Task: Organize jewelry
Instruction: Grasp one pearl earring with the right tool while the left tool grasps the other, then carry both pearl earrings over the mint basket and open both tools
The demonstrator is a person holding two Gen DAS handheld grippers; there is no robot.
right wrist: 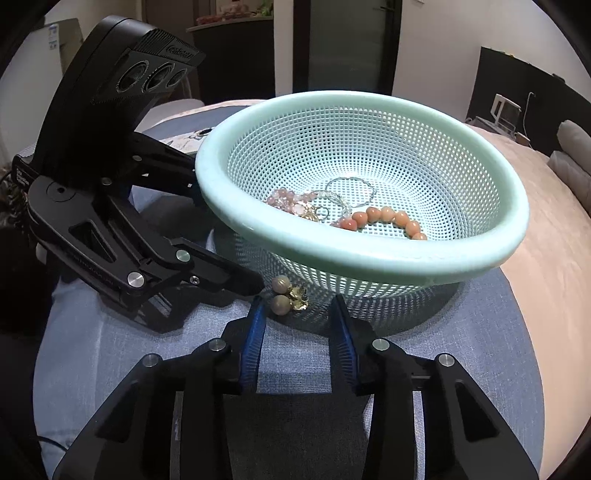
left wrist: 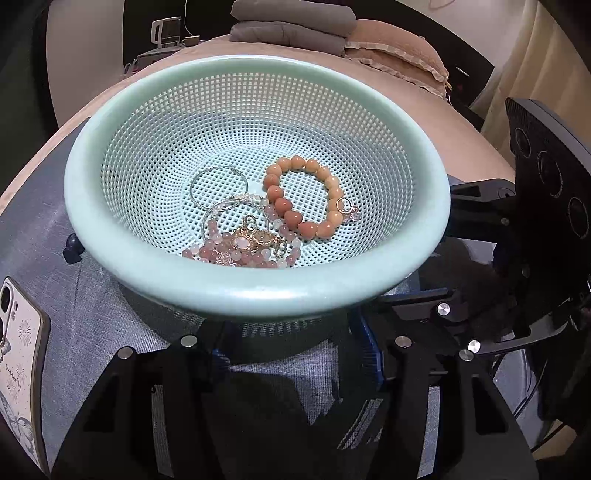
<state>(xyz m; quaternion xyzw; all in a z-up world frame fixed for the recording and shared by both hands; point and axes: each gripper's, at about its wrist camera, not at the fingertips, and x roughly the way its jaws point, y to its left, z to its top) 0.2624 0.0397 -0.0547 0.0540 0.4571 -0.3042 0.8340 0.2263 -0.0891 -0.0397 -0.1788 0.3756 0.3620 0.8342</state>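
right gripper (right wrist: 297, 314) jaws apart | earrings (right wrist: 286, 295) beside basket (right wrist: 369, 258) base | left gripper (left wrist: 295, 328) jaws apart

Home bedroom: bed (left wrist: 369, 85) with frilled pillow (left wrist: 399, 51), folded grey blankets (left wrist: 291, 22).

Nothing reads clearly: embossed lettering on the left gripper's camera housing (right wrist: 181, 51) is illegible, and cursive script on the phone case (left wrist: 18, 369) is too small to decipher.
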